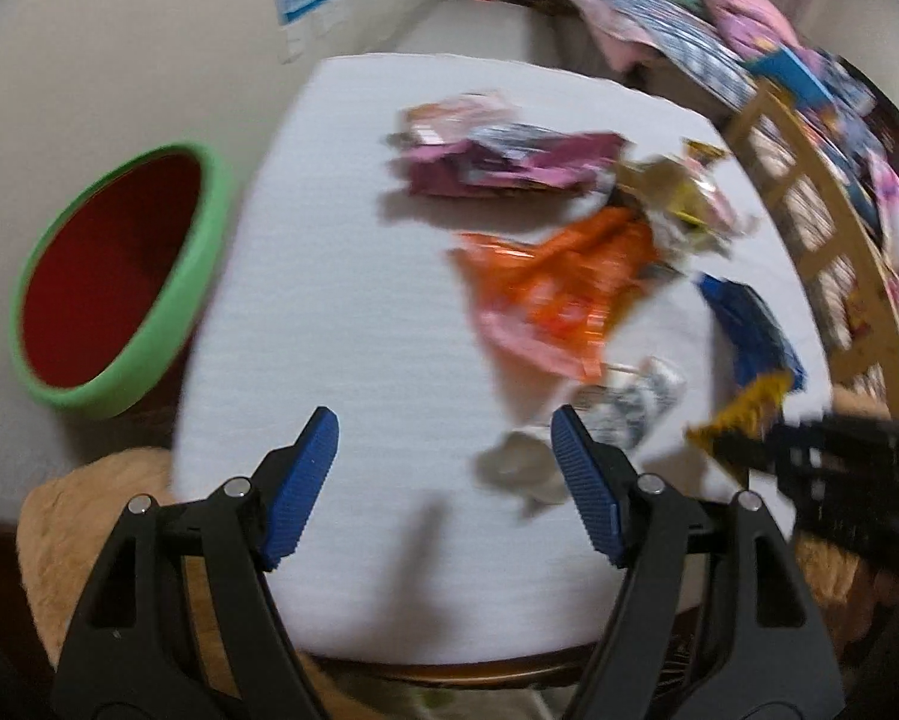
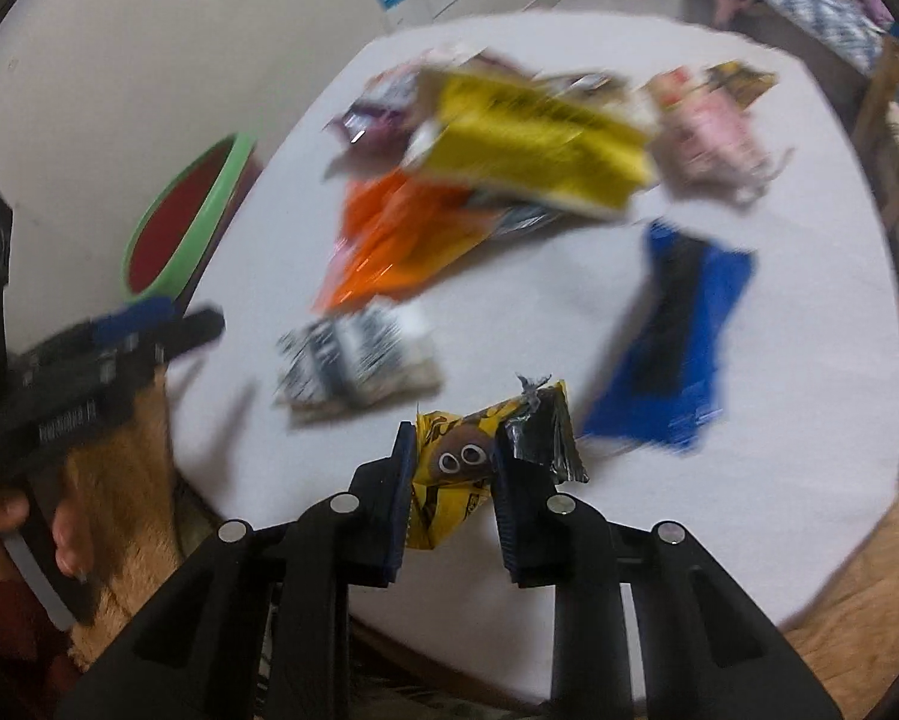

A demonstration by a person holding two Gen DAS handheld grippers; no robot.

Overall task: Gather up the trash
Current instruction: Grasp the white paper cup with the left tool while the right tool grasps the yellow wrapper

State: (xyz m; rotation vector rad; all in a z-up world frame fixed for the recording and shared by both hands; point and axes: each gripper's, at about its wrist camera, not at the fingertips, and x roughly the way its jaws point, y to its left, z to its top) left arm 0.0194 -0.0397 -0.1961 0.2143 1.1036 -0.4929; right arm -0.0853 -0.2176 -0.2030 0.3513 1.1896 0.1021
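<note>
Yellow foil, printed with a brown cartoon face, filled the right tongs (image 2: pixel 455 471): this small crumpled yellow snack wrapper (image 2: pixel 449 462) was pinched between the blue ribbed pads just above the white-covered table (image 2: pixel 779 420). The left tongs (image 1: pixel 443 480) stood wide with nothing between them, over the table's near edge. Beyond lay an orange foil bag (image 1: pixel 563 276), a blue wrapper (image 2: pixel 671 348) and a black-and-white packet (image 2: pixel 353 360). A green-rimmed red bin (image 1: pixel 119 276) stood beside the table.
</note>
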